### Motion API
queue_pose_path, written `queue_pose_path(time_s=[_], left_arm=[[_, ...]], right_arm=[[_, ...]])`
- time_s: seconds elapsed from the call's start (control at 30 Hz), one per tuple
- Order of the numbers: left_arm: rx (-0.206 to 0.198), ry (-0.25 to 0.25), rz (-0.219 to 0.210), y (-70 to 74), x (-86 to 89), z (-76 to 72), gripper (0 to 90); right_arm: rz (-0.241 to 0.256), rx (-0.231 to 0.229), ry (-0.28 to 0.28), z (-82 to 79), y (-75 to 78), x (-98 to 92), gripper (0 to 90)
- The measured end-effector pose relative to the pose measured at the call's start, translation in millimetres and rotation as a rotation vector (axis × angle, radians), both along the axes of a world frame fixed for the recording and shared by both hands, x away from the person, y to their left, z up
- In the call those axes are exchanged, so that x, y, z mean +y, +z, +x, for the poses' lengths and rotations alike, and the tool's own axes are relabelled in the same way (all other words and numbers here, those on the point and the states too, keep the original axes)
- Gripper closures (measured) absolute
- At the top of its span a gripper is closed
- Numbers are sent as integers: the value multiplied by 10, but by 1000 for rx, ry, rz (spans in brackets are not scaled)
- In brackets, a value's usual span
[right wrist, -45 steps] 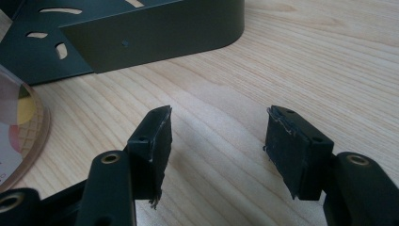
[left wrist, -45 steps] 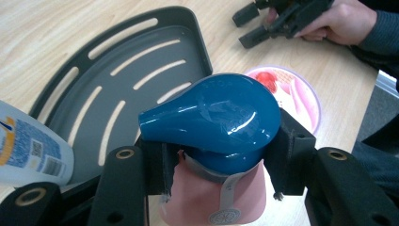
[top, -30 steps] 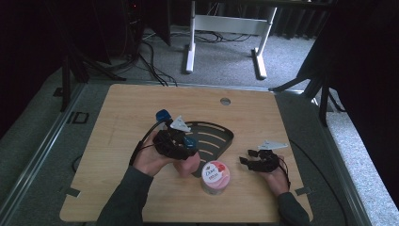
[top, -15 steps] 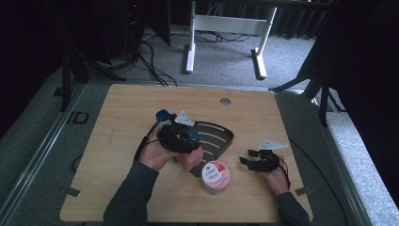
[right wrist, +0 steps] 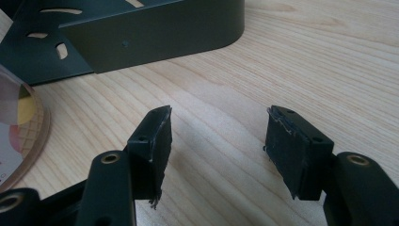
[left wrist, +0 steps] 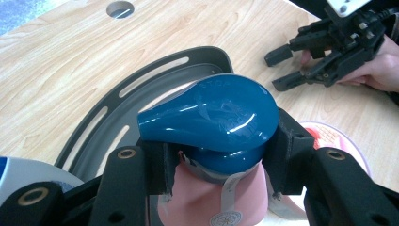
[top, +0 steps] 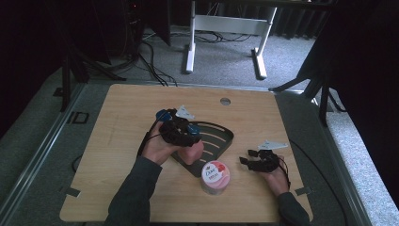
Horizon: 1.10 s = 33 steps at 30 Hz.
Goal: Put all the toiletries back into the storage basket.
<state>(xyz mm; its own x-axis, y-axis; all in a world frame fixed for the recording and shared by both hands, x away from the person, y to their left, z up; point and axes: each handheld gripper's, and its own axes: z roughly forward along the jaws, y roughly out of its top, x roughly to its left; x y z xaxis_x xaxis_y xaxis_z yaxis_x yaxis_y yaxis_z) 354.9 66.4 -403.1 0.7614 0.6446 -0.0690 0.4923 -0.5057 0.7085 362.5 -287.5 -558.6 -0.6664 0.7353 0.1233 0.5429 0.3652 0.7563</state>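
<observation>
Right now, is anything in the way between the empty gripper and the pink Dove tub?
Nothing visible stands between them. The right gripper rests on the table with its jaws open toward the Dove tub, and just bare wood lies between them. The dark tray sits farther back.

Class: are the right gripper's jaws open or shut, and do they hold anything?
Open and empty. The right gripper shows its two jaws standing well apart with bare table between them, beside the dark tray.
</observation>
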Motion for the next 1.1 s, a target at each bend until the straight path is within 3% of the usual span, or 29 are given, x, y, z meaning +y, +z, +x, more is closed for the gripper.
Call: queue_pose_path(time_s=[0.57,1.1], left_arm=[[-22,96,3,-181,22,262,516],[-47,138,-10,-337,25,445,525]], right_arm=[[2,1,3,1,0,6,411],[1,1,4,1,0,6,411]])
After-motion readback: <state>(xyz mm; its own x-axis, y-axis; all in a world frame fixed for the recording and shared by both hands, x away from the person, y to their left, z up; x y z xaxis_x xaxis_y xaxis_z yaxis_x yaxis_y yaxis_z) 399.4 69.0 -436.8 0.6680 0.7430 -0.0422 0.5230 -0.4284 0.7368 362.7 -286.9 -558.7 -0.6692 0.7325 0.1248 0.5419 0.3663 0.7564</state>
